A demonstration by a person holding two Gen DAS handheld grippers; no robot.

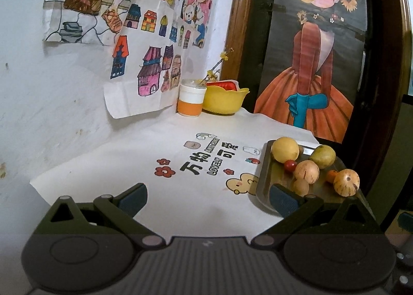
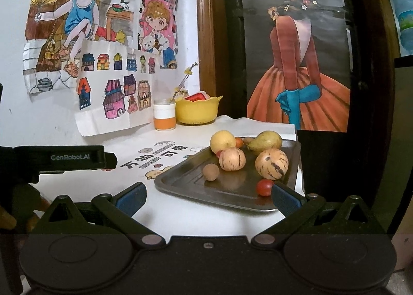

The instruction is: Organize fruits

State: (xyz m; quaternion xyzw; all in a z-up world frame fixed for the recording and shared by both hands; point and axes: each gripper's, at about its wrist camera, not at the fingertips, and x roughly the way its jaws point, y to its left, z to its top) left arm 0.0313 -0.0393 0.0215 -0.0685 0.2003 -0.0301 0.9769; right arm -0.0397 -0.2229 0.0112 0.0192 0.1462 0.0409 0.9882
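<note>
A metal tray (image 2: 185, 181) (image 1: 265, 179) on the white table holds several fruits: a yellow apple (image 2: 222, 141) (image 1: 285, 149), a greenish pear (image 2: 268, 141) (image 1: 322, 156), two striped melons (image 2: 271, 164) (image 2: 232, 158), a small brown fruit (image 2: 211, 172) and a red cherry tomato (image 2: 263, 187). A yellow bowl (image 2: 198, 112) (image 1: 225, 100) with something red in it stands at the back by the wall. My right gripper (image 2: 208, 198) is open just in front of the tray. My left gripper (image 1: 208, 199) is open to the left of the tray, empty.
An orange and white cup (image 2: 164, 117) with a flower sprig stands left of the bowl. Drawings hang on the white wall (image 1: 38, 93). A dark framed picture (image 2: 296, 50) closes the back right. The other gripper's black body (image 2: 72, 158) shows at the left in the right wrist view.
</note>
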